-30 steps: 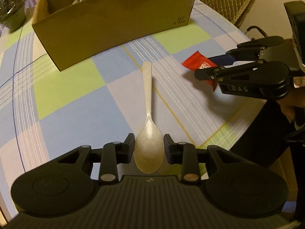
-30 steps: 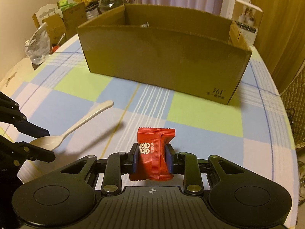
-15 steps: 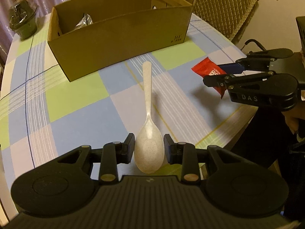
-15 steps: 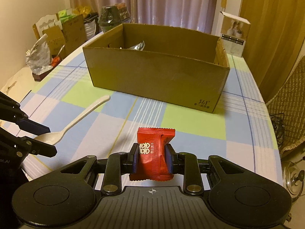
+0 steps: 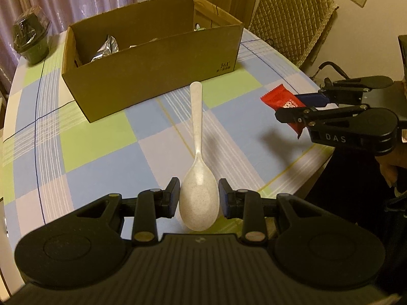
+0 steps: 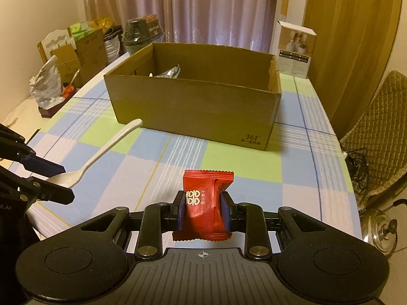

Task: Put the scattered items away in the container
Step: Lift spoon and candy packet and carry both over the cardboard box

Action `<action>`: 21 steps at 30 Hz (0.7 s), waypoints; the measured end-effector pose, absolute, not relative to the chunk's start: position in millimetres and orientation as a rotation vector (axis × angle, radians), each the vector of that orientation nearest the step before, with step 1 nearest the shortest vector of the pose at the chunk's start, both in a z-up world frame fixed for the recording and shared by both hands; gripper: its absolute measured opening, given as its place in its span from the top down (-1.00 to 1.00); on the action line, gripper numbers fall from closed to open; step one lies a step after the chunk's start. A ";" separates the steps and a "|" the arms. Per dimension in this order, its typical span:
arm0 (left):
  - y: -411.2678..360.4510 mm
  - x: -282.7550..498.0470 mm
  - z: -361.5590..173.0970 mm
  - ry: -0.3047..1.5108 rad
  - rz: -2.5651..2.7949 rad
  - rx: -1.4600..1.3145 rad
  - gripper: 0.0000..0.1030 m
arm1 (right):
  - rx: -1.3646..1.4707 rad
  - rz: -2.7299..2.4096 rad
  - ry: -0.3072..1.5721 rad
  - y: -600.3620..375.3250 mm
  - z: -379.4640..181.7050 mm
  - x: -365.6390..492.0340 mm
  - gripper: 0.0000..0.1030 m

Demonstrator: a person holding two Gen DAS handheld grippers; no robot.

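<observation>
My left gripper [image 5: 199, 195] is shut on the bowl of a pale speckled spoon [image 5: 198, 152], whose handle points toward the open cardboard box [image 5: 152, 76]. The spoon hangs above the checked tablecloth [image 5: 89, 139]. My right gripper [image 6: 203, 207] is shut on a red snack packet [image 6: 206, 203], held upright over the cloth short of the box [image 6: 198, 106]. In the left wrist view the right gripper [image 5: 302, 106] and its red packet [image 5: 282, 101] show at the right edge. The right wrist view has the left gripper [image 6: 61, 180] with the spoon [image 6: 101, 152] at far left. A silver foil pack [image 5: 106, 48] lies inside the box.
A dark wrapped tub [image 5: 31, 38] stands on the table's far left corner. A quilted chair [image 5: 290, 17] sits behind the table on the right. A white carton [image 6: 295, 48] stands beyond the box, with bags and boxes [image 6: 71, 50] stacked off the table's left side.
Both grippers have risen with their loads, so the box has shrunk in view and its inside now shows. The spoon and the packet stay gripped as before.
</observation>
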State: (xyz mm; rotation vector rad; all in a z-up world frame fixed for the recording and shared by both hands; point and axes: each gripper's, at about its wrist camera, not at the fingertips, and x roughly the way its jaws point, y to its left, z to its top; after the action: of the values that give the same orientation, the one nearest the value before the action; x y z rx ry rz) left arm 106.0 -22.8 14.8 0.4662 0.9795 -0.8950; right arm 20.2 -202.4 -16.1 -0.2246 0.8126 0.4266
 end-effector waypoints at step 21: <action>-51.1 166.9 65.1 0.879 -0.875 0.452 0.47 | -0.195 0.432 0.715 -193.7 32.1 77.9 0.40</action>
State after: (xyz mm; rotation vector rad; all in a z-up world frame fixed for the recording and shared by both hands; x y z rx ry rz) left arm 166.9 -51.1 65.1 0.4521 0.8792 -0.8753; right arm 77.9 -193.7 32.1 -0.1954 0.7148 0.4318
